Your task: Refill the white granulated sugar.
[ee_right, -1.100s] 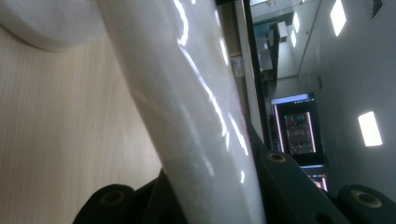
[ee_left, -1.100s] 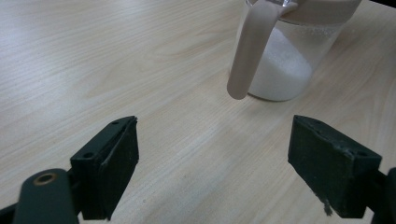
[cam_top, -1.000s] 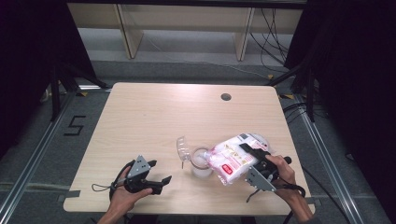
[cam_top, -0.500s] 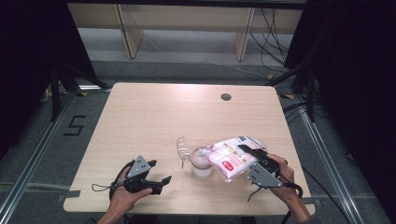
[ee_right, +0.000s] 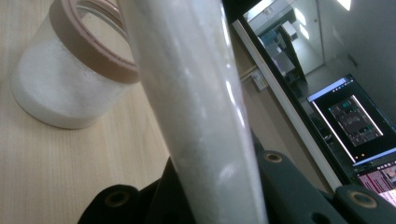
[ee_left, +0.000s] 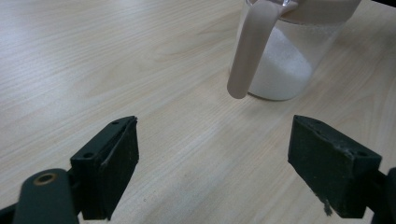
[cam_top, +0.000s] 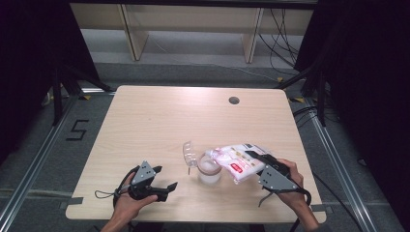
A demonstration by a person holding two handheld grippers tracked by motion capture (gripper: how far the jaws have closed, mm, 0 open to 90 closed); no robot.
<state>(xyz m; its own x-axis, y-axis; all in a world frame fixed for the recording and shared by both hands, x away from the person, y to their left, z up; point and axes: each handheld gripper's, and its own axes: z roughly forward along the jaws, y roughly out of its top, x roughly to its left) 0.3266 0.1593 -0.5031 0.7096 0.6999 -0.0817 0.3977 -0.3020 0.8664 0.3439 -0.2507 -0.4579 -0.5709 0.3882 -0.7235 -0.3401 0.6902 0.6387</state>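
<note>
Since the earlier pictures the right gripper [cam_top: 261, 162] has come a little nearer to the person's edge of the light wooden table [cam_top: 159, 121], and the white plastic bag with red and pink print [cam_top: 235, 158] that it holds has come with it, so the bag now leans over the jar more steeply. The left gripper [cam_top: 167, 188] has not moved.

We take the clear glass jar with a pinkish-brown rim [cam_top: 209, 169] as our landmark. It stands near the person's edge of the table, a little right of the middle, and white powder fills its lower part. In the left gripper view a pinkish-brown strap [ee_left: 250, 51] hangs down from the rim along the side of the jar [ee_left: 285, 56]. A clear plastic lid [cam_top: 189, 152] lies just beside the jar, on its left and slightly farther from the person.

The bag lies to the right of the jar, and its left end is over the jar's mouth. In the right gripper view the bag [ee_right: 196, 121] rises between the two black jaws, which are pressed on it from both sides.

The left gripper is left of the jar, well apart from it, in the person's left hand [cam_top: 126, 205]. Its jaws are spread wide with only bare table between them, and they point toward the jar.
</note>
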